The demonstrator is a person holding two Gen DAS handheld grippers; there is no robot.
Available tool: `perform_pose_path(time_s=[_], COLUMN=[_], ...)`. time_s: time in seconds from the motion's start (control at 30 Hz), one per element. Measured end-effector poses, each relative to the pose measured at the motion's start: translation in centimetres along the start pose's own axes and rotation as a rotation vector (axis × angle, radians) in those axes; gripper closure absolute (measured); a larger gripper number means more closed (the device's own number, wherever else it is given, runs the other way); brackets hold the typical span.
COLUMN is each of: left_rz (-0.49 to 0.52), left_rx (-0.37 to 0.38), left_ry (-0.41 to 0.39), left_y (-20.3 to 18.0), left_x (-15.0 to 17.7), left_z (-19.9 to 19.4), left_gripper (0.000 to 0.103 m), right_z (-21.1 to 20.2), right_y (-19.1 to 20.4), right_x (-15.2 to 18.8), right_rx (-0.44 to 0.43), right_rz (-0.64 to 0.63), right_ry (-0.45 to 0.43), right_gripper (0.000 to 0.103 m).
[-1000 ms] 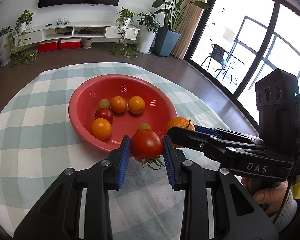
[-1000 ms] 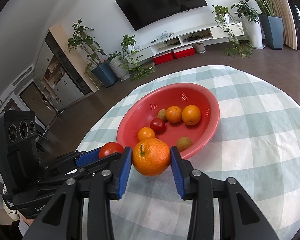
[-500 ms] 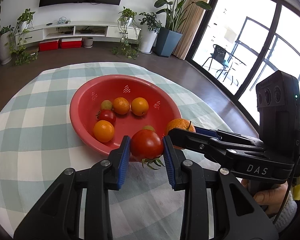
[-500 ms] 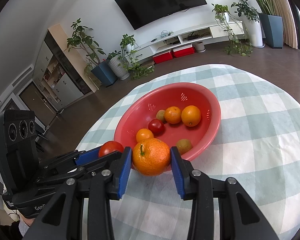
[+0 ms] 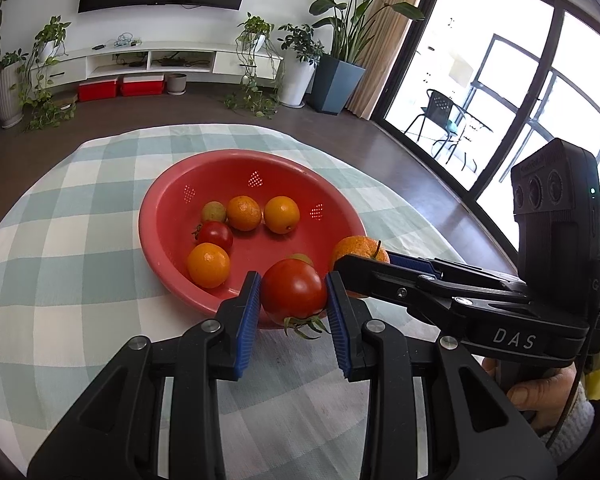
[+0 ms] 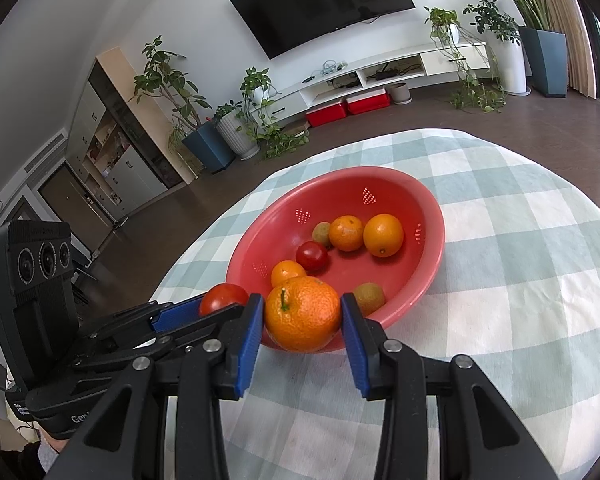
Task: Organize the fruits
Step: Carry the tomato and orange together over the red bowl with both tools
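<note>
Currently on my two feeds, item by item: left gripper [image 5: 293,300], blue pads clamped on a large tomato [image 5: 293,288], its green calyx hanging down, held at the near rim of the red basin [image 5: 156,248]. Right gripper [image 6: 302,320], pads closed against a large mandarin [image 6: 302,313] with a short green stem, likewise held at the basin's near rim; from the left camera I see that gripper just beside mine on the right, with a hand [image 5: 540,396] on its handle. Basin contents, as I count them from the right camera: three oranges [image 6: 383,235], two touching near the far side, one nearer; one small tomato [image 6: 311,256] between them; one greenish-brown fruit, perhaps a kiwi [image 6: 369,298], by the near wall, and a second like it [image 6: 321,233] touching the middle orange. Basin walls carry small perforated patches. Support: round table under a green-and-white checked cloth [image 6: 520,280]. Beyond it: wall-mounted television [image 6: 324,4], low white shelf unit with two red boxes [image 6: 346,107], potted plants.
</note>
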State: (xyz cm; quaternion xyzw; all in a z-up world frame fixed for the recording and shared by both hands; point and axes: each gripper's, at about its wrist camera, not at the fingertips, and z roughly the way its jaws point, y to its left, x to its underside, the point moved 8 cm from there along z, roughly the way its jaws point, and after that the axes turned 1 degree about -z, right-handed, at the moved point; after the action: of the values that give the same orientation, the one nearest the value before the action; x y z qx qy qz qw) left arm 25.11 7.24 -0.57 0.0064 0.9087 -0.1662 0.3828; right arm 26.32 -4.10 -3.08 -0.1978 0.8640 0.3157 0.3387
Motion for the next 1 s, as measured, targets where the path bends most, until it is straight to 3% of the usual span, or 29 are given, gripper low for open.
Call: perform_pose_path(time_s=[1.0], left_rz=[-0.015], left_rx=[-0.014], left_ry=[0.025], left_y=[0.4], left_x=[-0.1], left_z=[1.3], left_gripper=[0.073], right_z=[0.4], right_y=[-0.3], right_x=[-0.1], right_rx=[0.012], right_rz=[0.000], right_ry=[0.009], right_gripper=[0.061])
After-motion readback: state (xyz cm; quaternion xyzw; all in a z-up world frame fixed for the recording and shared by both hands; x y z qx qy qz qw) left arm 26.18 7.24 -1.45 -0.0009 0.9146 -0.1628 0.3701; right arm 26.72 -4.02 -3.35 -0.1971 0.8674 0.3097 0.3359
